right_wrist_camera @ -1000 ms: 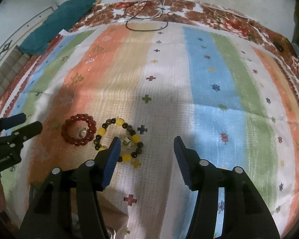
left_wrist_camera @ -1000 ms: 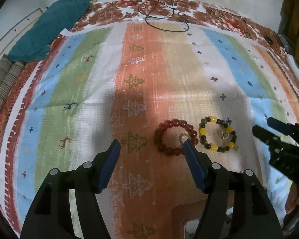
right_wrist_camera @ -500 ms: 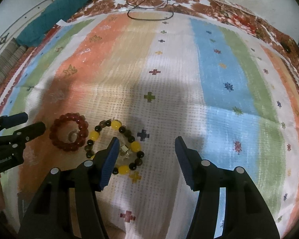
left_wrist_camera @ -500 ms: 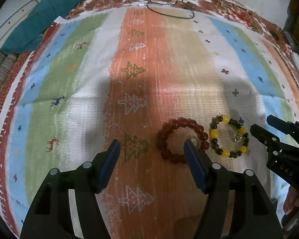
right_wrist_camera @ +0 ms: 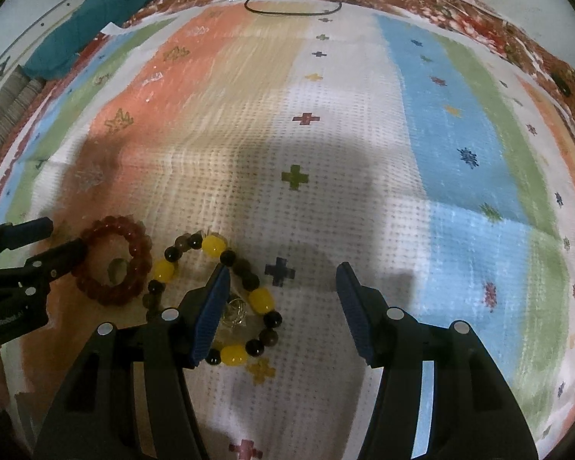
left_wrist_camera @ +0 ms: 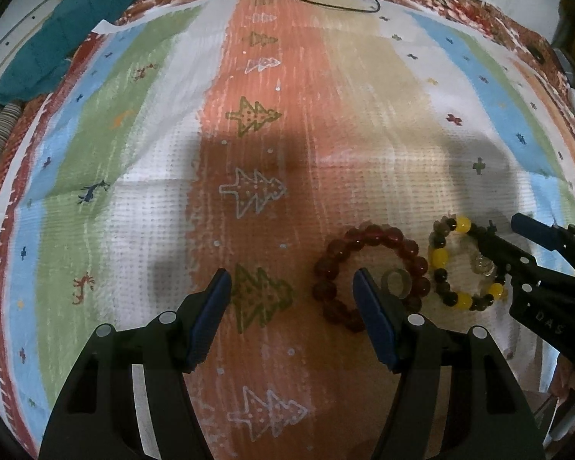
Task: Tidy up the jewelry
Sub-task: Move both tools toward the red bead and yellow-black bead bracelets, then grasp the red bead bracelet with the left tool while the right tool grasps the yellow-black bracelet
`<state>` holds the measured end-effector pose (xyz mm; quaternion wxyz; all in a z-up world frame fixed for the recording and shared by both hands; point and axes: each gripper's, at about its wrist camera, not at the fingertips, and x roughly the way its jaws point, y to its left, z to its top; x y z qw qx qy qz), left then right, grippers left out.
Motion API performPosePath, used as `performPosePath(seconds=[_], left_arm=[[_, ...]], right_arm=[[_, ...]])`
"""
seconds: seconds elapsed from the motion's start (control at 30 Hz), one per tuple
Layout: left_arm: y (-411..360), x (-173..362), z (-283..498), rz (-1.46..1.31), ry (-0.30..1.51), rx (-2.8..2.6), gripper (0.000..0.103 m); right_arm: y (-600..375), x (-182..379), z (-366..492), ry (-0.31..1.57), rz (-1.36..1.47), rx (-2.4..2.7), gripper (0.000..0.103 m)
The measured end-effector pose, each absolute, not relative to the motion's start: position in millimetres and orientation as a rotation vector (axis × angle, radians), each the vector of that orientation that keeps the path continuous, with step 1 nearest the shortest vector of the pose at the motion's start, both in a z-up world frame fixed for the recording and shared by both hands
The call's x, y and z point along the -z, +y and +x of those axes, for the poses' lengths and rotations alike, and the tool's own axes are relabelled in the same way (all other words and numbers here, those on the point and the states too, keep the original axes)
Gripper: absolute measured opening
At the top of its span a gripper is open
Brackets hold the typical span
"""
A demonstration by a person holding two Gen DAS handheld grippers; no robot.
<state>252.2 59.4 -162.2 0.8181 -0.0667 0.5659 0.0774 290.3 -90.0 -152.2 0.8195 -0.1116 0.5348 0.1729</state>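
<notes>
Both of my grippers have sunk toward the bedspread since a second ago, and the two bracelets now loom larger and closer to my fingertips. The red bead bracelet (left_wrist_camera: 372, 274) lies flat on the orange stripe with a small pale ring (left_wrist_camera: 396, 283) inside its loop; just beside it, on the white stripe, lies the yellow and dark bead bracelet (right_wrist_camera: 214, 291) with a clear glittery charm (right_wrist_camera: 234, 312) inside. Neither is held. My left gripper (left_wrist_camera: 291, 318) hangs with its jaws apart and nothing between them: the red bracelet sits off to the right of that gap, the right-hand fingertip (left_wrist_camera: 368, 299) already over its loop beside the ring. My right gripper (right_wrist_camera: 281, 306) is likewise parted and empty, and the yellow bracelet lies to the left of its gap, the left-hand fingertip (right_wrist_camera: 216, 291) over the middle of the loop. So each hand is nearest its own bracelet, and I judge each must shift sideways so that one strand of beads falls between the pads. All of this is near the edge of the striped bedspread (right_wrist_camera: 364, 153) closest to me; a black cable (right_wrist_camera: 291, 4) and a teal cloth (right_wrist_camera: 107, 11) lie along the far edge.
</notes>
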Motion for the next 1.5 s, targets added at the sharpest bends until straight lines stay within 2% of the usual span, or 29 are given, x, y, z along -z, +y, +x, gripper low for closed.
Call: performPosePath(seconds=[0.1, 0.17, 0.23, 0.3, 0.37, 0.4, 0.43, 1.0, 1.5], left_arm=[[60, 168, 255, -0.127, 1.219, -0.164, 0.062], [59, 170, 256, -0.118, 1.218, -0.165, 0.058], [57, 171, 257, -0.116, 1.221, -0.152, 0.046], [55, 171, 259, -0.106, 1.224, -0.155, 0.038], [53, 171, 259, -0.107, 1.226, -0.158, 0.027], [52, 171, 260, -0.103, 1.227, -0.157, 0.016], [51, 170, 259, -0.101, 1.229, -0.156, 0.013], [34, 124, 247, -0.157, 1.133, -0.089, 0.013], [11, 103, 236, -0.153, 1.092, -0.049, 0.013]], right_arm=[[-87, 156, 292, 1.132, -0.254, -0.364, 0.056], [-85, 157, 291, 1.123, -0.279, -0.359, 0.051], [-83, 157, 290, 1.122, -0.294, -0.363, 0.042], [-82, 157, 289, 1.123, -0.304, -0.37, 0.026], [-83, 157, 288, 1.123, -0.313, -0.379, 0.014], [-84, 157, 288, 1.122, -0.313, -0.382, 0.013], [-85, 156, 287, 1.121, -0.311, -0.383, 0.013], [-95, 108, 261, 1.045, -0.256, -0.423, 0.012], [-107, 90, 247, 1.018, -0.232, -0.426, 0.012]])
